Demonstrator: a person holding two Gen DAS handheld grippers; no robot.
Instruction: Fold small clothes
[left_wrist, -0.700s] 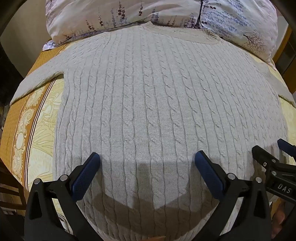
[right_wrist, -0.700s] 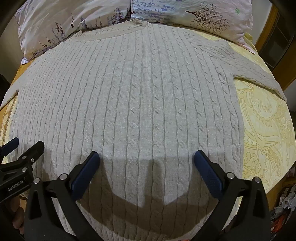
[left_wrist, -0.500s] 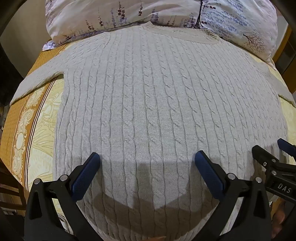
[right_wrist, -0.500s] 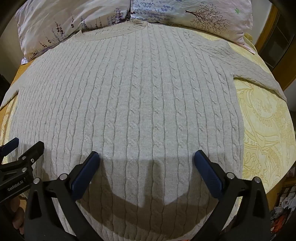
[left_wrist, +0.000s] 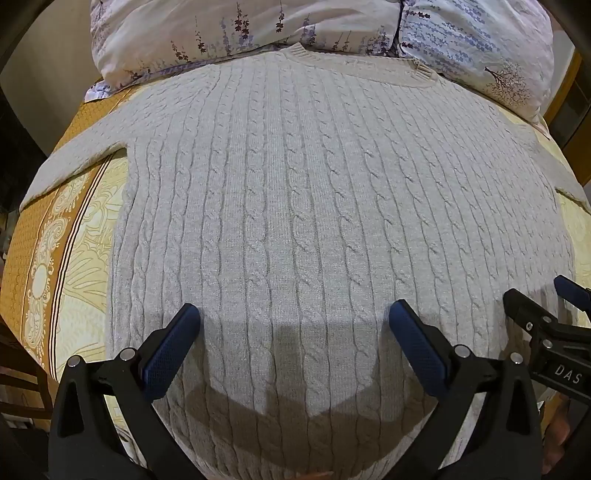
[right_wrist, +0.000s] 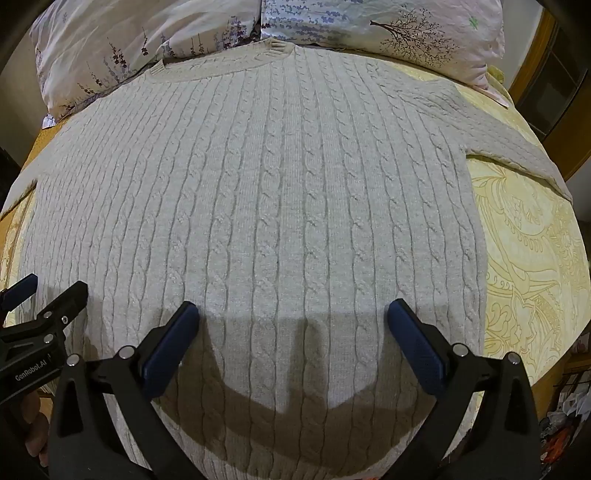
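Observation:
A pale grey cable-knit sweater (left_wrist: 295, 206) (right_wrist: 266, 192) lies spread flat on the bed, neckline toward the pillows and both sleeves stretched out sideways. Over its lower left part hangs my left gripper (left_wrist: 293, 317), open, with only knit fabric showing between its blue pads. My right gripper (right_wrist: 291, 314) hovers open over the lower right part, nothing between its pads either. Each gripper shows at the edge of the other's view: the right gripper (left_wrist: 546, 332) beside the left one, the left gripper (right_wrist: 40, 317) beside the right one. The hem is hidden beneath the fingers.
A yellow and orange patterned bedspread (left_wrist: 62, 258) (right_wrist: 528, 258) covers the bed under the sweater. Two floral pillows (left_wrist: 229, 33) (right_wrist: 388, 29) lie at the head. Wooden furniture (right_wrist: 546, 96) stands past the right edge, and clutter (right_wrist: 569, 417) sits low at the right.

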